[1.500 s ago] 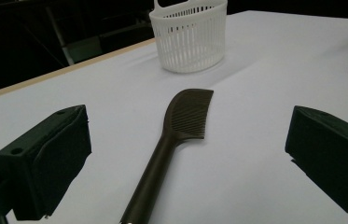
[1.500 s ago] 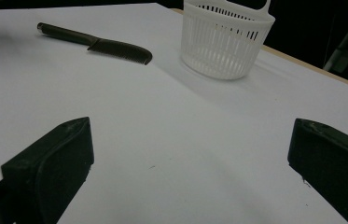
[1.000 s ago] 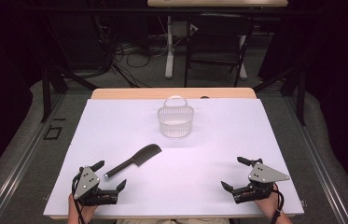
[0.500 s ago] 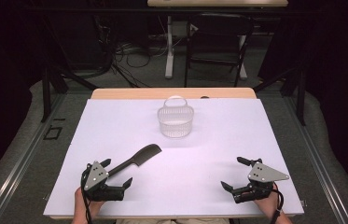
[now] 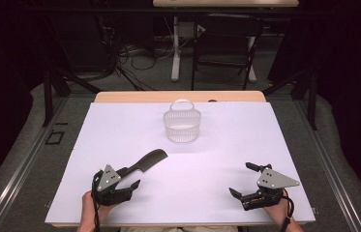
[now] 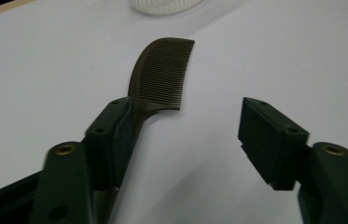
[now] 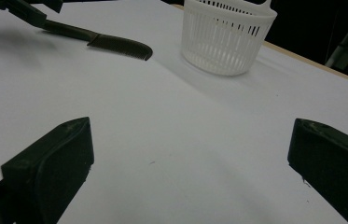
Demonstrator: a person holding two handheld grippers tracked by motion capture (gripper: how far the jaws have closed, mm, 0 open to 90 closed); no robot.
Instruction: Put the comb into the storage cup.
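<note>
On the white table (image 5: 217, 145) in the high view, a dark comb (image 5: 145, 162) lies at the near left, its toothed head pointing away toward a white basket (image 5: 182, 125) that stands well apart near the far edge. The left gripper (image 5: 130, 178) sits over the comb's handle, jaws spread, held by the left hand (image 5: 91, 205) at the near edge. The right gripper (image 5: 242, 180) rests at the near right, jaws spread and holding nothing, well apart from the comb. Against the earlier frames, the left gripper has moved right and forward onto the comb's handle; the right one has stayed put.

In the left gripper view, the comb (image 6: 162, 77) is brown with fine, closely set teeth along a curved head. Its narrow handle runs under the left jaw; the right jaw stands clear of it. The jaws are spread, not pinching.

In the right gripper view, the jaws are wide apart over bare table. Beyond them lie the comb (image 7: 120, 46) and the slotted basket (image 7: 225, 35).
</note>
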